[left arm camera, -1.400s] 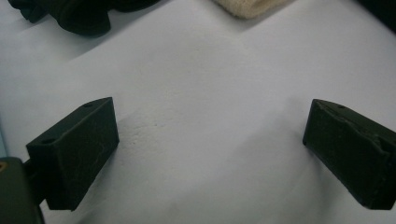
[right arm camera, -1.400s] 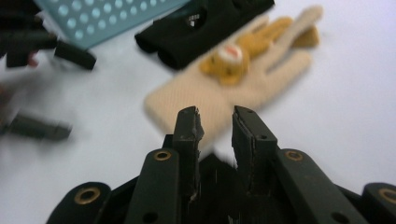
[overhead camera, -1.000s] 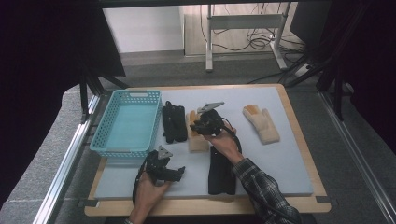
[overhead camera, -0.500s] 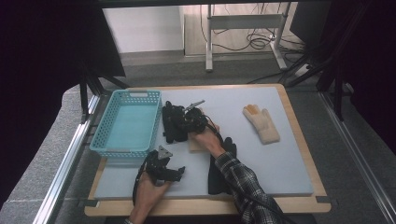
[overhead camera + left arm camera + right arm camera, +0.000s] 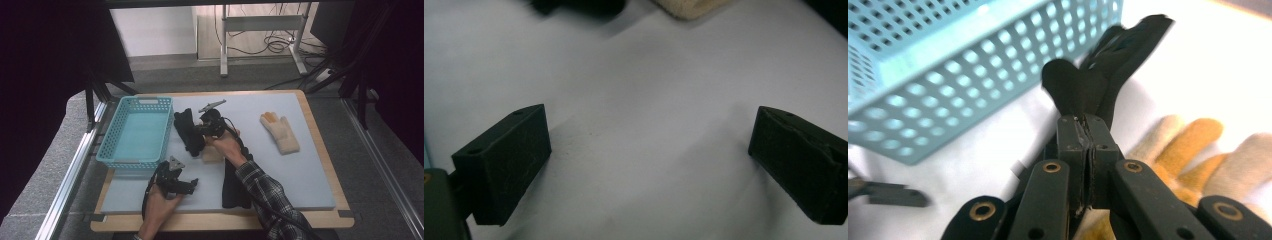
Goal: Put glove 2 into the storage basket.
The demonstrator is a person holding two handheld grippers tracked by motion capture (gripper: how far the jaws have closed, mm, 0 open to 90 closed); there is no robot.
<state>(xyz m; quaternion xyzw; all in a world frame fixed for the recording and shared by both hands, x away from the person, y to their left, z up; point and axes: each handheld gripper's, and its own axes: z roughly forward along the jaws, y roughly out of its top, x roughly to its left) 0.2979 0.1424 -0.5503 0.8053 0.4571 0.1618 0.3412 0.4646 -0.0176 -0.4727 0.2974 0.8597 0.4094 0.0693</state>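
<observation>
Evidently the black glove (image 5: pixel 1108 75) is the thing in hand: it lies on the grey mat (image 5: pixel 310 175) just beside the blue basket (image 5: pixel 135 132), and the right gripper (image 5: pixel 1087 125) has its jaws clamped together on the glove's cuff end. To do this well, lift high enough that the dangling fingers clear the basket rim before releasing. The left gripper (image 5: pixel 649 155) rests near the mat's front, jaws wide apart, empty.
</observation>
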